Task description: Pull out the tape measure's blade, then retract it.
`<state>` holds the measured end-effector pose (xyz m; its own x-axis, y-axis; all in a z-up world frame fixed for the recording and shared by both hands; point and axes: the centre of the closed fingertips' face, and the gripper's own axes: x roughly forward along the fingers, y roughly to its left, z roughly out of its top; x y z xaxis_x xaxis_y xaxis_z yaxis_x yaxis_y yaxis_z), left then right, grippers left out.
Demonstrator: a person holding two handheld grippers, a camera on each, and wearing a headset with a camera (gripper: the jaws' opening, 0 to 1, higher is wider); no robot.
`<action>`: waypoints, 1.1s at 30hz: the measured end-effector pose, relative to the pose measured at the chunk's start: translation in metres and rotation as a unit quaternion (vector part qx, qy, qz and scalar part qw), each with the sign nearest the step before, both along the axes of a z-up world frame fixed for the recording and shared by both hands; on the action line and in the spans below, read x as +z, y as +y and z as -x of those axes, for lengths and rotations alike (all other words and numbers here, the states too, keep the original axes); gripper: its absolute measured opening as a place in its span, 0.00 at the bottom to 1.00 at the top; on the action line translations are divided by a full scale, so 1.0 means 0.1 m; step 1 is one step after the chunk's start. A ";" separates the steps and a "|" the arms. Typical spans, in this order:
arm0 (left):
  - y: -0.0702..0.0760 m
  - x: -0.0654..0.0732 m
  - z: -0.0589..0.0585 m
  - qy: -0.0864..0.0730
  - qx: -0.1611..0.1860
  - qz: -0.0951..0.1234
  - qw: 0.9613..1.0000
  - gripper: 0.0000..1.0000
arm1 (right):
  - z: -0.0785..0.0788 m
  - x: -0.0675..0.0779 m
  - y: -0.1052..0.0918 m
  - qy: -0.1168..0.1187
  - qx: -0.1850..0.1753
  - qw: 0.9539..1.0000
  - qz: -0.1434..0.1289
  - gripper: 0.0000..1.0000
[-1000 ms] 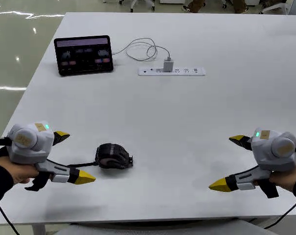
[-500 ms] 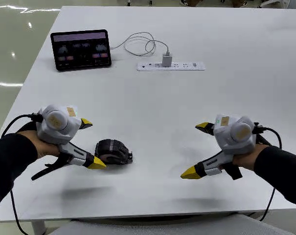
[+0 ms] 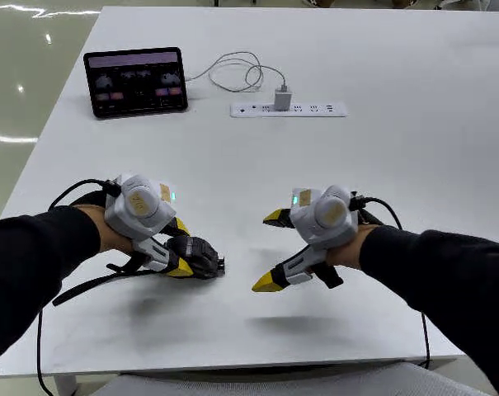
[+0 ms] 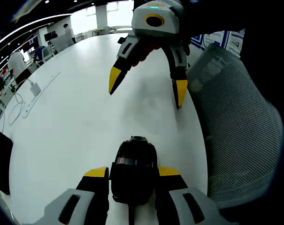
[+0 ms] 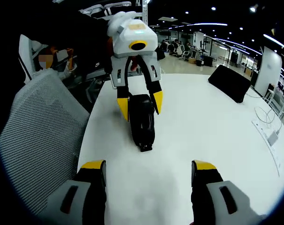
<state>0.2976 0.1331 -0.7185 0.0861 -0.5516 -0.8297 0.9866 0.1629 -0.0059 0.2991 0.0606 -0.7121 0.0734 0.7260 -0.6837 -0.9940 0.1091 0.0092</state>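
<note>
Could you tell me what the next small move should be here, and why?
Probably ease the right gripper forward to the blade tip: its jaws stand open, short of the tape measure, while the left gripper has the case between its jaws.

I see tape measure (image 3: pixel 201 256): small, black, rounded case, greyish patch on top. It lies on white table (image 3: pixel 233 181), near-left part, not far from near edge. Case sits low on table, long axis running left to right, mouth end facing right. Small hook tab sits at mouth, tight against case, low by table surface. Left part of case lies between jaws of left gripper (image 4: pixel 132 172), yellow tips close against both sides. I can't tell whether they press it.
</note>
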 end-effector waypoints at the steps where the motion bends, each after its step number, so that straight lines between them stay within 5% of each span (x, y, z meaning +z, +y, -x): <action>1: 0.01 0.00 -0.01 -0.007 -0.005 -0.003 1.000 0.33 | 0.00 -0.03 0.05 0.001 0.005 1.000 0.004 0.68; 20: 0.03 -0.03 -0.06 0.002 0.017 0.022 1.000 0.32 | 0.05 -0.31 0.36 -0.002 0.061 0.998 0.032 0.25; 33: 0.03 -0.05 -0.07 0.011 0.015 0.022 1.000 0.32 | 0.02 -0.40 0.46 -0.001 0.071 0.997 0.042 0.15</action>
<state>0.3041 0.1359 -0.7235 0.0860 -0.5856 -0.8060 0.9808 0.1918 -0.0347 0.2971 0.1064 -0.7521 -0.0250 0.6691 -0.7428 -0.9995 -0.0326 0.0043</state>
